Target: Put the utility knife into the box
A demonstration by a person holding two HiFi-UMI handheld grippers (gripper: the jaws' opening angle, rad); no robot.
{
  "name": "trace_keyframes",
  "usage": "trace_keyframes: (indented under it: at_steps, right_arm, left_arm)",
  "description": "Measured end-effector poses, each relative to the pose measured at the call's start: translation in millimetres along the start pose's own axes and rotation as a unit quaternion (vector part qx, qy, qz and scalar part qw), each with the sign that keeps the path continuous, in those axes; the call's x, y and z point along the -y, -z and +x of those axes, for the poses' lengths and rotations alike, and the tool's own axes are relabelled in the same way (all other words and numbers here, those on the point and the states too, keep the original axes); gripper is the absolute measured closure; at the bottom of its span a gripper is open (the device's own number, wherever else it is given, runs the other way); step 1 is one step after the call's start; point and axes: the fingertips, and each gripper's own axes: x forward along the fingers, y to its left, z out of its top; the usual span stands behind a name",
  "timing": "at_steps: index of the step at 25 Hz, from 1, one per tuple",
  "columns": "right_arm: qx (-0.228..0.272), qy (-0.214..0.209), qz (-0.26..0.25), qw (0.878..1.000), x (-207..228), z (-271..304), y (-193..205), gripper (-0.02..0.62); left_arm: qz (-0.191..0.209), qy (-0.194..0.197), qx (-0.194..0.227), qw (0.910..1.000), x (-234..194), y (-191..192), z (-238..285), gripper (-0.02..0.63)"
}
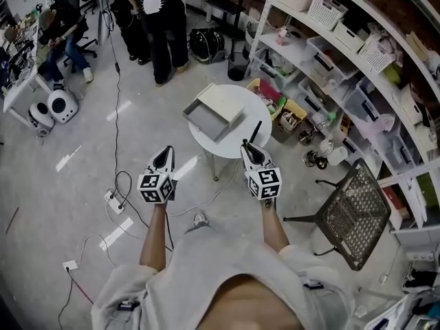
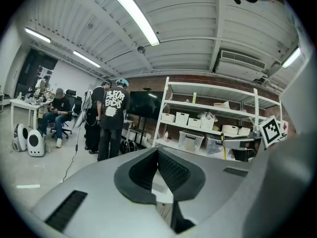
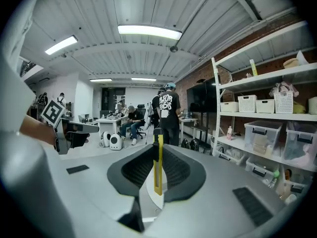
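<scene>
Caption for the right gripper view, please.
Right gripper holds a slim yellow utility knife between its dark jaws; white metal shelving at right, people beyond.

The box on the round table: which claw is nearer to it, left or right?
Right. The right claw, shut on the utility knife, is near the box at its near right corner; the left claw hangs farther back, left of the table.

Two claws [image 1: 165,151] [image 1: 249,147], one utility knife [image 1: 256,132], one box [image 1: 206,119], one round table [image 1: 256,106], one mesh chair [image 1: 354,215].
</scene>
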Motion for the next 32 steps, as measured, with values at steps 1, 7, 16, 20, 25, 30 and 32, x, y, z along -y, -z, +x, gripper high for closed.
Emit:
trace_keyframes:
  at_steps: [1, 7, 16, 20, 25, 30, 32]
  right_arm:
    - [-0.001, 0.001, -0.001, 1.000, 0.6, 9.4, -2.6, 0.522]
    - [-0.005, 0.007, -0.003, 1.000, 6.4, 55.4, -10.6, 0.522]
    - [-0.024, 0.013, 0.005, 1.000, 10.6, 87.4, -2.7, 0.522]
    - [-0.032, 0.013, 0.010, 0.999, 16.3, 96.2, 2.6, 0.522]
    - [-0.031, 0.007, 0.013, 0.999, 20.2, 123.1, 0.3, 0.522]
    - [-0.027, -0.004, 0.015, 1.000, 26.2, 163.0, -9.1, 0.522]
    - [-0.024, -0.007, 0.014, 1.000, 31.7, 178.4, -16.0, 0.522]
  left_arm:
    - [0.000, 0.002, 0.001, 1.0000, -6.6, -3.5, 7.2, 0.586]
    - [-0.002, 0.011, 0.001, 0.9999, -39.3, -14.7, 45.8, 0.586]
    - [-0.013, 0.018, -0.021, 0.9995, -61.9, -4.1, 73.0, 0.586]
    - [-0.017, 0.015, -0.028, 0.9994, -66.0, 0.3, 79.9, 0.586]
    - [-0.019, 0.008, -0.032, 0.9993, -82.7, -0.6, 94.7, 0.586]
    - [-0.017, 0.003, -0.031, 0.9994, -102.4, -12.4, 124.9, 0.586]
    - [-0.016, 0.003, -0.030, 0.9994, -107.7, -20.4, 141.6, 0.586]
